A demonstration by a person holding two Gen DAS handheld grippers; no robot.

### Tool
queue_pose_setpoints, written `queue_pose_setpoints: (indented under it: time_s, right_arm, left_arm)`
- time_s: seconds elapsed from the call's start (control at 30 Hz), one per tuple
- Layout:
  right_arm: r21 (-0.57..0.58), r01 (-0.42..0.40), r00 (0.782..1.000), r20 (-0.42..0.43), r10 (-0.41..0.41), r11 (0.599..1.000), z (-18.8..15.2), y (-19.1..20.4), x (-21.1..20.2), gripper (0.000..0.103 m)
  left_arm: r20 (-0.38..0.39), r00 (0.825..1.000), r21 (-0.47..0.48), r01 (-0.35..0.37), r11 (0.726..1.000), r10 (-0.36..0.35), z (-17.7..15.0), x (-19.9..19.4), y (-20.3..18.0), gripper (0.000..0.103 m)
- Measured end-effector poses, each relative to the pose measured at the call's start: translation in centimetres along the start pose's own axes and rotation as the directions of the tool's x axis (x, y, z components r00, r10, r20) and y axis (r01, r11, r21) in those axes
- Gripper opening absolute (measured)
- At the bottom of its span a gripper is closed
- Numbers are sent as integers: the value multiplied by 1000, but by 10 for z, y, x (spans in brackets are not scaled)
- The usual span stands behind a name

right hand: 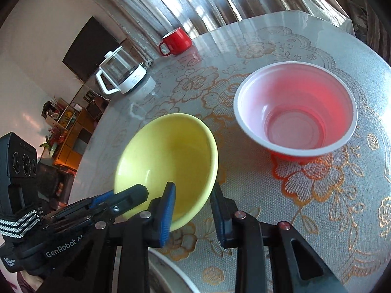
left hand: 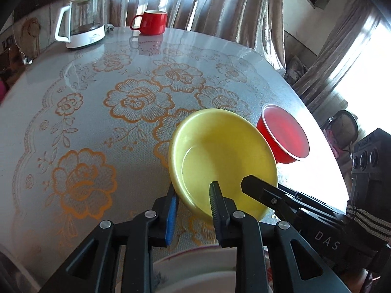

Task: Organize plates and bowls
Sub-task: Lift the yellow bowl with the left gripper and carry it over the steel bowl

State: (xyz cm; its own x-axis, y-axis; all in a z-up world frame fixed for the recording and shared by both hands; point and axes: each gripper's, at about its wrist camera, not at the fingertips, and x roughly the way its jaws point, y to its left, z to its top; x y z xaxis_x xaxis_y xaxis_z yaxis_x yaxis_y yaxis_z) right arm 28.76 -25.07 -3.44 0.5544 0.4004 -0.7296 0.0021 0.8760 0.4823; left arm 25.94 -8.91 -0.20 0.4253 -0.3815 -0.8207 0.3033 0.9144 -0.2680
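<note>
round table (left hand: pixel 73 127) in floral lace cloth, bearing kettle (left hand: pixel 81 22), red mug (left hand: pixel 151 22), red bowl (right hand: pixel 295 109)

Home dining room: round table (left hand: pixel 73 112) under floral lace cloth, glass kettle (left hand: pixel 81 22), red mug (left hand: pixel 152 22), curtains (left hand: pixel 215 2) behind; cluttered sideboard (right hand: pixel 70 127) at left.

Yellow bowl (left hand: pixel 220 153) tilted, gripped at rim; red bowl (right hand: pixel 295 109) upright beside.
</note>
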Motion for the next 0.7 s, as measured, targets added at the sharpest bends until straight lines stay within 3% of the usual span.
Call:
queue_pose_setpoints:
  time_s: [0.43, 0.7]
  right_arm:
    - [-51, -55, 998, 12, 56, 997, -23, 37, -22, 28]
    - [-105, -83, 996, 3, 84, 991, -42, 67, -28, 28]
  left_arm:
    - [91, 995, 12, -31, 999, 29, -37, -61, 5, 25]
    - [129, 991, -36, -26, 999, 31, -64, -93, 22, 29]
